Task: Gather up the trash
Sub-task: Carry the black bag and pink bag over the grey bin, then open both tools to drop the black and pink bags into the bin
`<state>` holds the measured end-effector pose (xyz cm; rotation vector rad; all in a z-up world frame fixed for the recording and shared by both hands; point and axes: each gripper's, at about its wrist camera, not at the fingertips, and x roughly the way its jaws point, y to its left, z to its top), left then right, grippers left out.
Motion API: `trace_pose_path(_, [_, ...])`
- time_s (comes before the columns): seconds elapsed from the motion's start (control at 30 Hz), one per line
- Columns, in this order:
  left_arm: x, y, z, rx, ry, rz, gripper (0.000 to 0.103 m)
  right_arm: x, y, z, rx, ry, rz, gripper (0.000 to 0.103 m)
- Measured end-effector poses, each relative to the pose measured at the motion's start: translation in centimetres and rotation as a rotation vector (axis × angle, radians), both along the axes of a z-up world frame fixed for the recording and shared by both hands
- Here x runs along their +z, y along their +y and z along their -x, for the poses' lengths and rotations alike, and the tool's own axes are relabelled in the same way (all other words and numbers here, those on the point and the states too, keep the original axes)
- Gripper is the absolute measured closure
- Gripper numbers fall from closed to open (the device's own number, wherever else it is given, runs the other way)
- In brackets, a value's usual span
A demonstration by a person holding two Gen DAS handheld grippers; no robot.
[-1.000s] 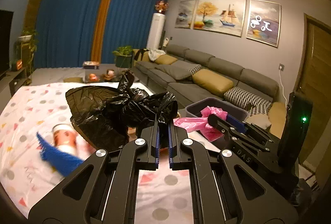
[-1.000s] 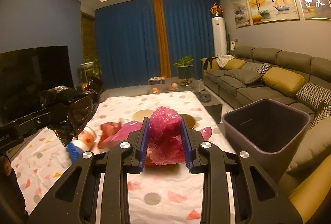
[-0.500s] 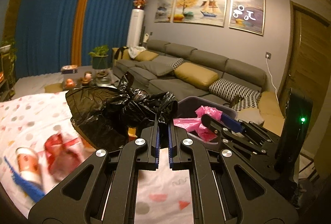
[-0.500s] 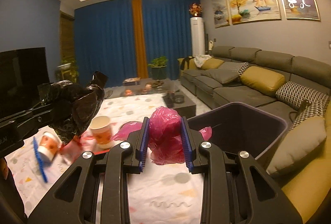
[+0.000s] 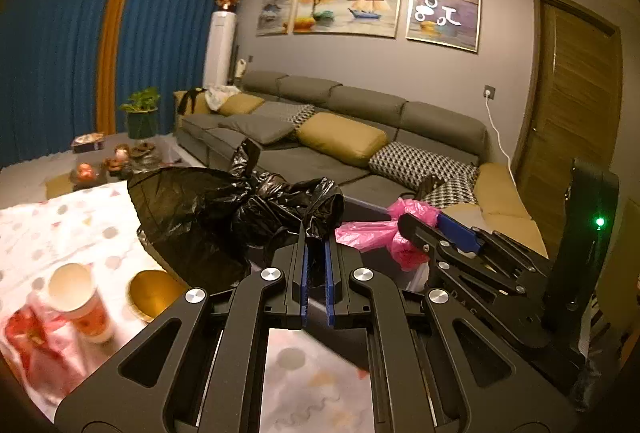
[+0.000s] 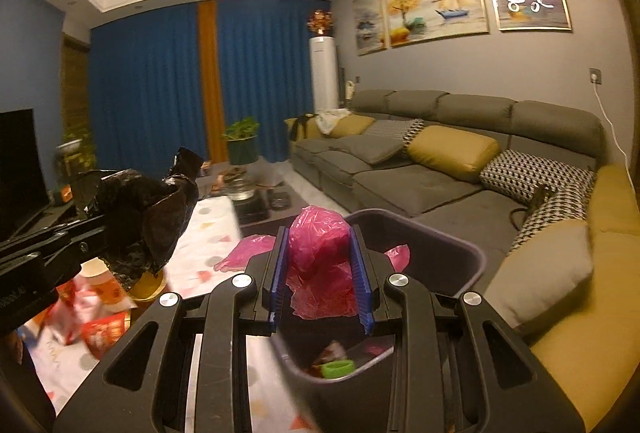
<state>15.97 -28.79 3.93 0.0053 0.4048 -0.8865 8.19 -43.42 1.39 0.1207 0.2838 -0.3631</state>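
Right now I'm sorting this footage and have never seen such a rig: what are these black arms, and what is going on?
They are hand-held grippers, each with a camera looking along its fingers. One picture comes from the left gripper, clamped on a black trash bag; the other from the right gripper, pinching a pink plastic bag above a dark bin already holding trash. On the dotted tablecloth lie a paper cup, a gold disc and red wrappers. Behind is a grey sofa.

Crumpled black bag (image 5: pixel 224 217) and pink bag (image 6: pixel 320 257) — over the bin (image 6: pixel 460 253).
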Motion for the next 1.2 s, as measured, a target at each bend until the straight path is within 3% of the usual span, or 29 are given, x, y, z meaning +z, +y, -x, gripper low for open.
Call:
trace_pose_path(0.47, [-1.9,-6.1,-3.1,-0.088,0.066,-0.008,0.097,-1.2,-3.7,-1.7,-0.059,0.029,-0.032,0.073])
trace_pose_path(1.2, [-4.5,-8.9,-5.4,-0.115,0.144,-0.053,0.097,-2.2,-5.2,-3.4,-0.062,0.076,-0.053,0.072])
